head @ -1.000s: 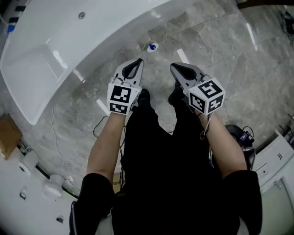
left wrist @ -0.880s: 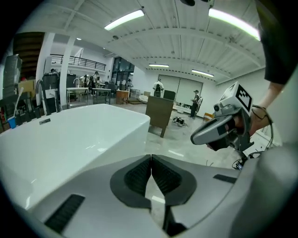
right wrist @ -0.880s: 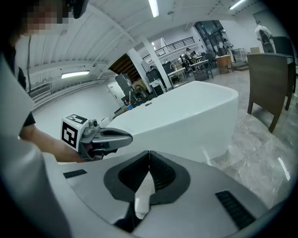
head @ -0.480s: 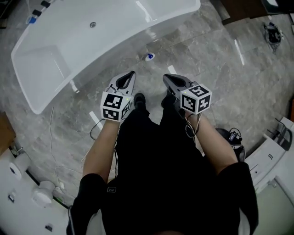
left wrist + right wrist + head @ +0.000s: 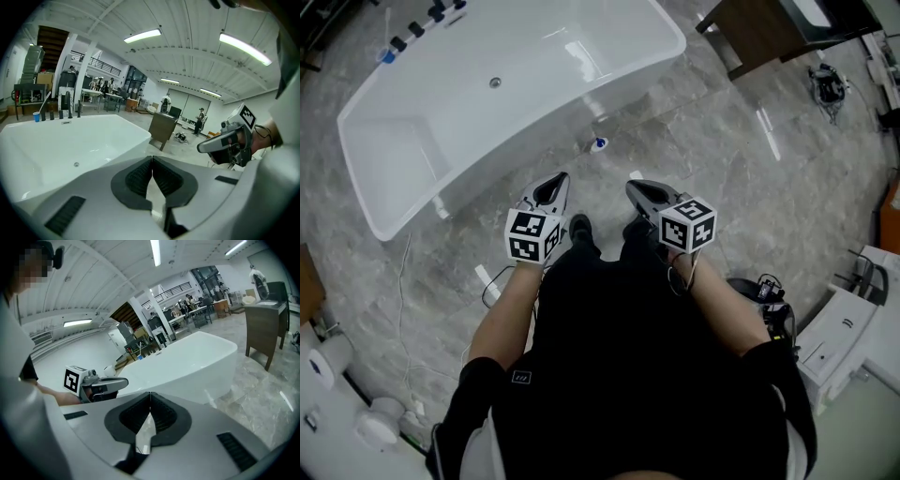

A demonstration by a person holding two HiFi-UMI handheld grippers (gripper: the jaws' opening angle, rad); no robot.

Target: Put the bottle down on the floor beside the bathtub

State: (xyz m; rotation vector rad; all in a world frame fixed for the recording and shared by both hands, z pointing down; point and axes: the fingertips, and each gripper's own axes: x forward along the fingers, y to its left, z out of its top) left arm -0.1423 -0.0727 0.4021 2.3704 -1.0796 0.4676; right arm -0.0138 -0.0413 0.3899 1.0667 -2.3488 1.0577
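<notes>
A small bottle (image 5: 599, 144) with a blue cap stands on the grey marble floor close beside the white bathtub (image 5: 403, 159). In the head view my left gripper (image 5: 558, 178) and right gripper (image 5: 631, 187) hover side by side, well above the floor and nearer to me than the bottle. Both are shut with nothing between the jaws. The left gripper (image 5: 152, 160) in its own view has its tips meeting, with the tub (image 5: 56, 140) beyond. The right gripper (image 5: 150, 395) in its own view is also shut, facing the tub (image 5: 187, 362).
A dark wooden cabinet (image 5: 764, 33) stands past the tub's right end. Taps (image 5: 422, 23) and a blue cup line the tub's far rim. Cables (image 5: 497, 272) trail on the floor at left. White units (image 5: 834, 328) and gear sit at the right. People stand far off.
Both grippers have risen away from the floor, still shut and empty. The bottle stays on the floor beside the tub and looks smaller as the view has lifted.
</notes>
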